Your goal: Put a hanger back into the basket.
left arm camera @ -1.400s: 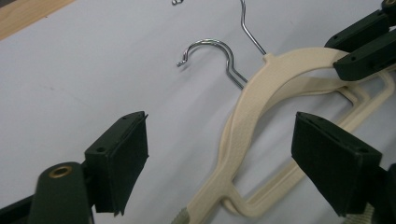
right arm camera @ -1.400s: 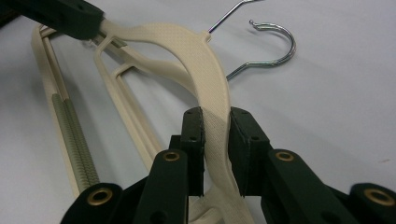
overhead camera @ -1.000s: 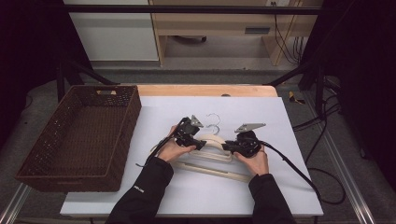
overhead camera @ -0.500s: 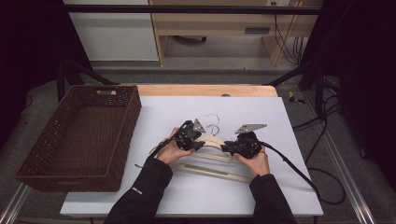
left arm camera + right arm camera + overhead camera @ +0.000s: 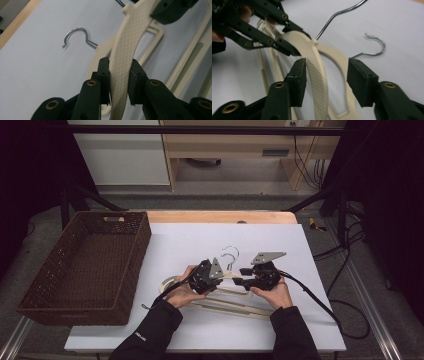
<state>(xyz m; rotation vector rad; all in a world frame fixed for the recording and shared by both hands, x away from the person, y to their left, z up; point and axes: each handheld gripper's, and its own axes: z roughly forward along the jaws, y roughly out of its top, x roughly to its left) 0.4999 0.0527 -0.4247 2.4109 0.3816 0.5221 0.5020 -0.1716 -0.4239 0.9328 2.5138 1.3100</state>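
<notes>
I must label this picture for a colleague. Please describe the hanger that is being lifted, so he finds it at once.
Look at the white table, right of the brown basket, between the two hands. Cream hangers lie stacked there; the one meant is raised off the pile, its textured arm clamped in the left tool, while the others lie flat.

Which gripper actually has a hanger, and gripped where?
Left gripper clamps the top hanger on its textured arm. Right gripper is open, holding nothing.
</notes>
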